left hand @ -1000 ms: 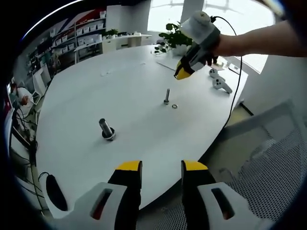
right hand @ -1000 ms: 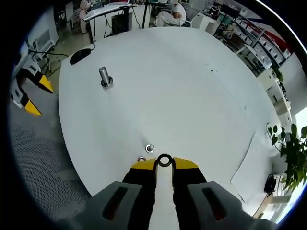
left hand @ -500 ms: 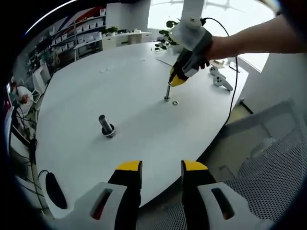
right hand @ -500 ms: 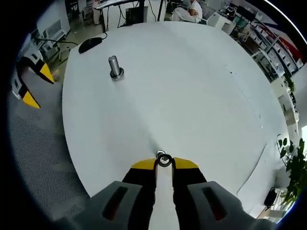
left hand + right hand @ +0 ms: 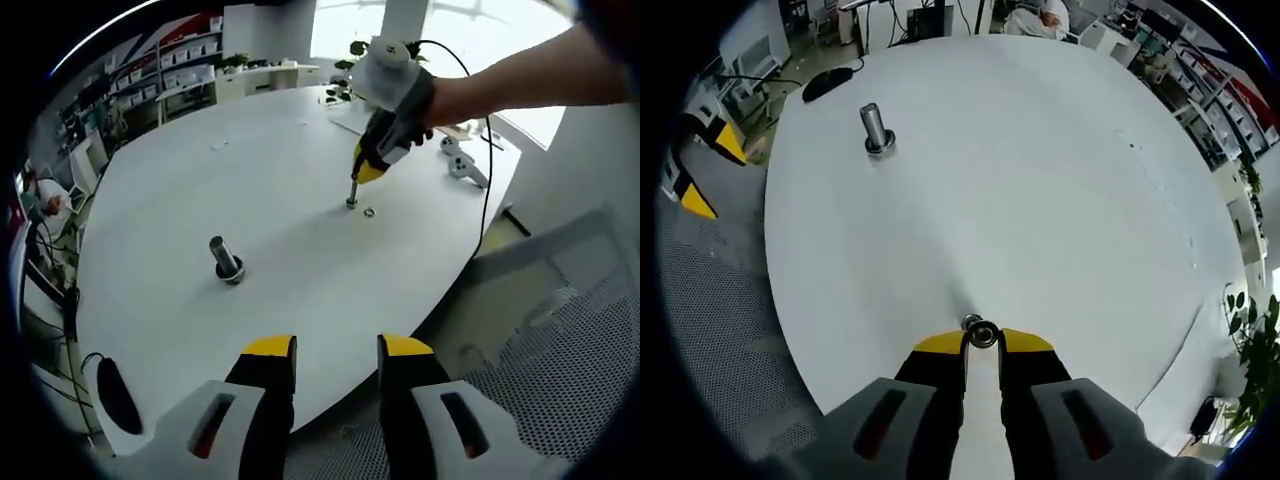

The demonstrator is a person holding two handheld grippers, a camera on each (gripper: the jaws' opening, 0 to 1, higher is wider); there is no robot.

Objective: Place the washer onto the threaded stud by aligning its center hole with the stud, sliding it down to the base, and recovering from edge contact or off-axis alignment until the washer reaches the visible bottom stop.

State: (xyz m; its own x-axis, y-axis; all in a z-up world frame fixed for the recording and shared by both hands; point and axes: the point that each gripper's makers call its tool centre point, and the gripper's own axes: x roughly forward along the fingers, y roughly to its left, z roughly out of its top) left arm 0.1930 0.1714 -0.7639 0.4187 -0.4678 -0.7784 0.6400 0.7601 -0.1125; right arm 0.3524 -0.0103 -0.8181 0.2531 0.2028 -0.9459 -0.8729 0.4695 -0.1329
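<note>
The small, flat, shiny metal ring washer (image 5: 983,334) was pinched edge-on between the yellow tips of the right gripper (image 5: 983,342); its round centre hole faced the camera, and the washer sat right at the top of the slim, grey, threaded metal stud (image 5: 969,323), though the right gripper view did not show whether the hole had gone over the tip. In the left gripper view the right gripper (image 5: 366,172), grey-bodied with yellow ends, was held by a person's hand (image 5: 428,98) and pointed down at the upright stud (image 5: 352,192); a second small metal ring (image 5: 369,212) lay flat on the surface just beside the stud's base. The stud stood on a large, smooth, matt white round table (image 5: 200,300); well away from the stud, toward the left gripper, stood a thicker, short, grey metal cylinder on a flanged base (image 5: 225,259), tilted in that view. A black, oval, glossy mouse-like object (image 5: 116,398) lay near the table's edge, farther from the stud than the cylinder was. The left gripper (image 5: 337,348) hung off the table's edge, its two yellow-capped jaws parted with nothing between them; a grey mesh chair back (image 5: 560,370) lay beside it.
</note>
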